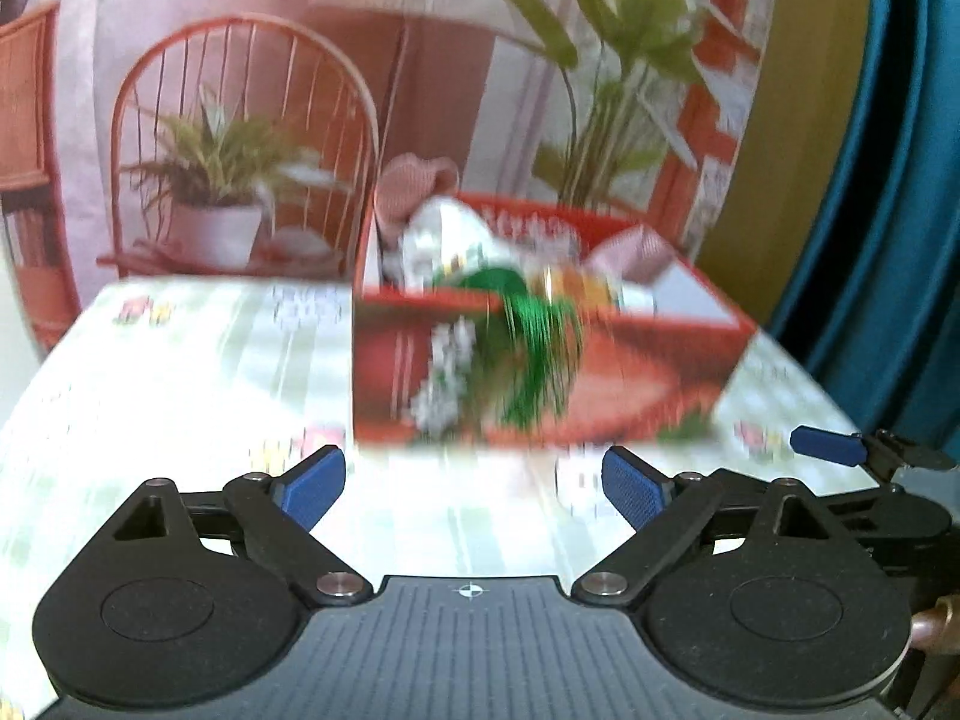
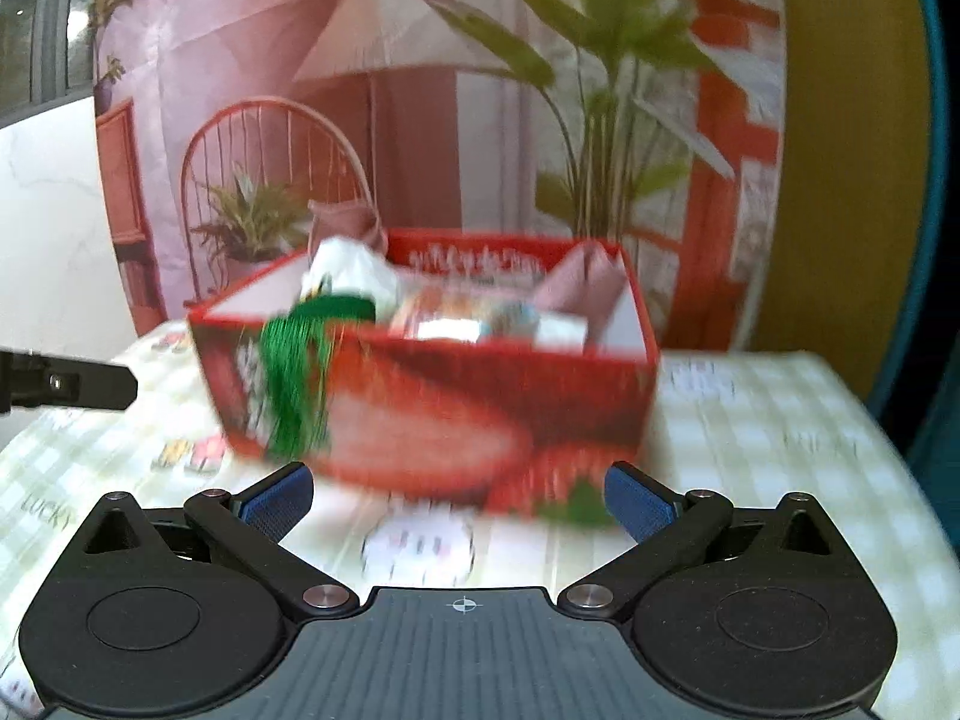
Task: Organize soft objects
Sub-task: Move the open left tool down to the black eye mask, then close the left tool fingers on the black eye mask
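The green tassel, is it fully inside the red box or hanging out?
Hanging out. The green tassel drapes over the red box rim and down its outer front wall; only its top sits at the rim.

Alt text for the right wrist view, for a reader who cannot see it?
A red box full of soft items sits on a checked tablecloth, a green tassel hanging over its front. The right gripper is open and empty in front of it. The picture is blurred.
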